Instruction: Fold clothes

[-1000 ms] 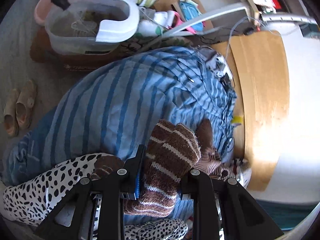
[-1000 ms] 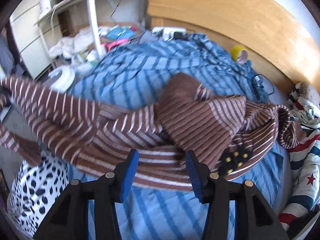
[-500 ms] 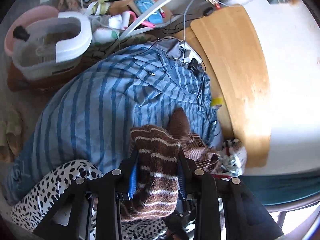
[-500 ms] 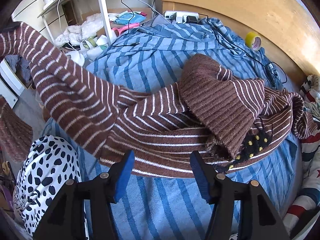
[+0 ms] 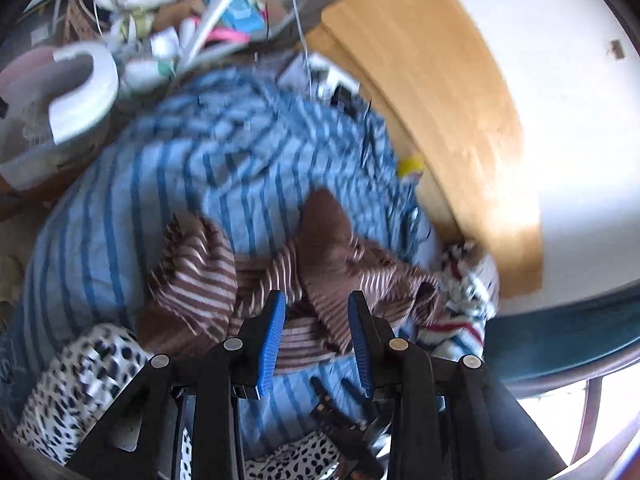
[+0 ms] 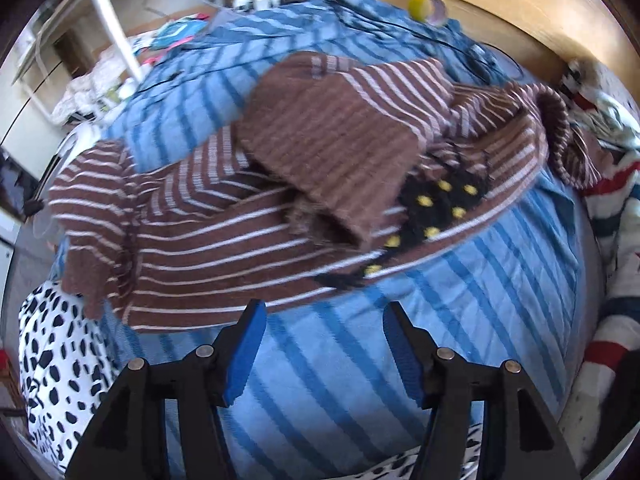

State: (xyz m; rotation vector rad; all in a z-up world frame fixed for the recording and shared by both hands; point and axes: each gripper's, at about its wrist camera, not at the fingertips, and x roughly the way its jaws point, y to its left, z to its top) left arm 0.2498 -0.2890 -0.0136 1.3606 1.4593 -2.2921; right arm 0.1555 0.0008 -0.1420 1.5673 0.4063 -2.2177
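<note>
A brown sweater with thin white stripes (image 6: 224, 248) lies crumpled across the blue striped bed sheet (image 6: 360, 360). A black patch with yellow dots (image 6: 436, 204) shows under a folded-over flap. In the left wrist view the sweater (image 5: 332, 248) lies ahead, its sleeve (image 5: 196, 276) dropped in a heap to the left. My left gripper (image 5: 317, 300) hovers over the sweater's near part, open, nothing between its blue pads. My right gripper (image 6: 324, 308) stands open just short of the sweater's near hem, only sheet between its fingers.
A black-spotted white cloth (image 6: 52, 352) lies at the bed's near left. A red, white and blue striped cloth (image 6: 612, 208) is piled at the right. A yellow tape roll (image 6: 424, 0) and cables sit by the wooden headboard (image 5: 440, 100). A white tub (image 5: 80, 96) and clutter crowd the floor beyond.
My left gripper has let go of the sleeve, which now lies on the sheet, and has swung right. The right gripper has opened wider and sunk toward the near hem.
</note>
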